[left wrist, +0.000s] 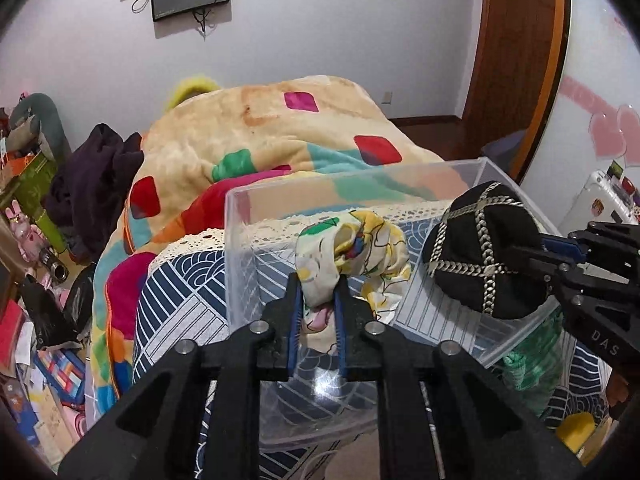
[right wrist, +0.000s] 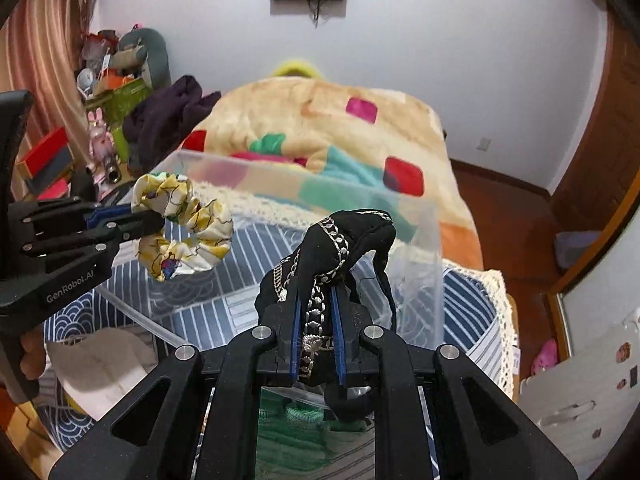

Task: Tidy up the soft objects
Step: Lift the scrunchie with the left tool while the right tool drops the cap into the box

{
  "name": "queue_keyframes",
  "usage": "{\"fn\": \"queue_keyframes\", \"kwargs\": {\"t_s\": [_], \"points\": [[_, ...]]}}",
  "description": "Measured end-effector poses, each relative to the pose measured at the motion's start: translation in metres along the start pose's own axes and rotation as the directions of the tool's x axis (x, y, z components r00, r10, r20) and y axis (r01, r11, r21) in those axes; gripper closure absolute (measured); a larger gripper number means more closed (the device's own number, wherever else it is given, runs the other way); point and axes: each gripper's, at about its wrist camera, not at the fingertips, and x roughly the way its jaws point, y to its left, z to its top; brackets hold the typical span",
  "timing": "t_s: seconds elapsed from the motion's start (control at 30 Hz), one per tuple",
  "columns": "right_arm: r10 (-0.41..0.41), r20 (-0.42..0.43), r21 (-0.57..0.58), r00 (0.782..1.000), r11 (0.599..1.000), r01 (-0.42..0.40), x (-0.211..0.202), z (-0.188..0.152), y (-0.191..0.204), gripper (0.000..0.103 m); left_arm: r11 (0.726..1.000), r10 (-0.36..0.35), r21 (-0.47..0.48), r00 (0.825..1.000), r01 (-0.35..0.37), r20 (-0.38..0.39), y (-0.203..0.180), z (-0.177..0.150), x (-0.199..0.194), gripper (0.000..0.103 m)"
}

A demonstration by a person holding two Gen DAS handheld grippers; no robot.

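My left gripper (left wrist: pixel 317 285) is shut on a yellow and white printed scrunchie (left wrist: pixel 356 248) and holds it over the clear plastic bin (left wrist: pixel 240 248). The scrunchie also shows in the right wrist view (right wrist: pixel 184 224), with the left gripper (right wrist: pixel 154 216) at the left. My right gripper (right wrist: pixel 316 294) is shut on a black cap with silver chain trim (right wrist: pixel 340 248). In the left wrist view the cap (left wrist: pixel 480 248) hangs over the bin's right side, held by the right gripper (left wrist: pixel 516 254).
The bin (right wrist: pixel 432 248) stands on a bed with a blue and white patterned cover (left wrist: pixel 176 304). A colourful fleece blanket (left wrist: pixel 280 132) lies behind it. A green knitted item (left wrist: pixel 532 360) and a beige cap (right wrist: pixel 100 364) lie by the bin. Clutter (left wrist: pixel 32 240) fills the left.
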Motion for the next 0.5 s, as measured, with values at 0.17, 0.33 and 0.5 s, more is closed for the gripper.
{"fn": "queue_keyframes", "kwargs": {"t_s": [0.17, 0.33, 0.5], "points": [[0.019, -0.036, -0.006, 0.999, 1.0, -0.019, 0.004, -0.003, -0.002, 0.089, 1.0, 0.005, 0.025, 1.0, -0.005, 0.001, -0.004, -0.002, -0.003, 0.067], [0.06, -0.023, 0.027, 0.998, 0.998, -0.06, -0.001, -0.008, -0.008, 0.076, 1.0, 0.0, 0.027, 0.999, -0.001, 0.044, -0.003, -0.002, -0.017, 0.042], [0.062, 0.018, 0.041, 0.998, 0.997, -0.063, -0.015, -0.012, -0.008, 0.051, 0.999, -0.004, 0.051, 0.997, 0.0, 0.081, -0.007, -0.003, -0.036, 0.025]]}}
